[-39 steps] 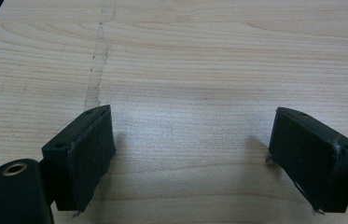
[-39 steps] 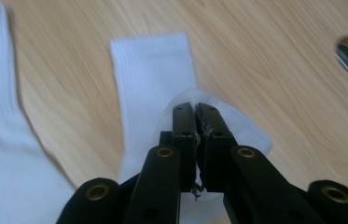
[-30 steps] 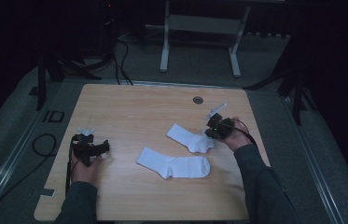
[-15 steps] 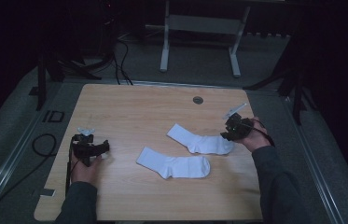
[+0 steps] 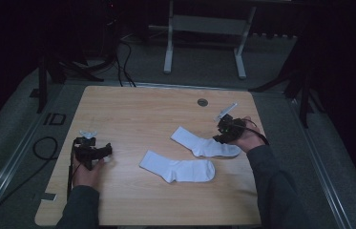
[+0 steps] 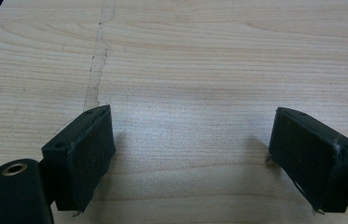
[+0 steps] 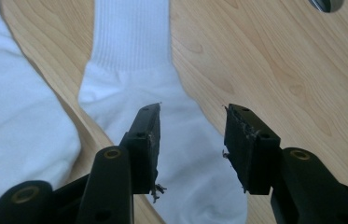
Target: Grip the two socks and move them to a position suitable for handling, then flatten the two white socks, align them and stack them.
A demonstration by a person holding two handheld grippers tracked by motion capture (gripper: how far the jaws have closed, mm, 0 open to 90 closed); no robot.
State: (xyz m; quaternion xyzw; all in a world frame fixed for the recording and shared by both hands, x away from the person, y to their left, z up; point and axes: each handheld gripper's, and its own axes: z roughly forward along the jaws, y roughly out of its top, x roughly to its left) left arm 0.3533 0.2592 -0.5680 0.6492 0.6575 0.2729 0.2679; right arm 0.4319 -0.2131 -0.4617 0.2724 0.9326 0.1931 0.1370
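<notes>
Right gripper (image 5: 223, 132) shifted, just-opened jaws over far sock (image 5: 205, 143), near sock (image 5: 178, 167) beside; left gripper (image 5: 100, 151) released.

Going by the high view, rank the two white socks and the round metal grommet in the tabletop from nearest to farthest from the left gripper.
Measured from the left gripper at the table's left edge:
1. The near sock, lying mid-table toward the person's side.
2. The far sock, to the right, its toe end by the right gripper.
3. The grommet, toward the table's far edge, right of centre.

Grey sleeves (image 5: 271, 186), black tongs (image 7: 191, 140), brass screws
</notes>
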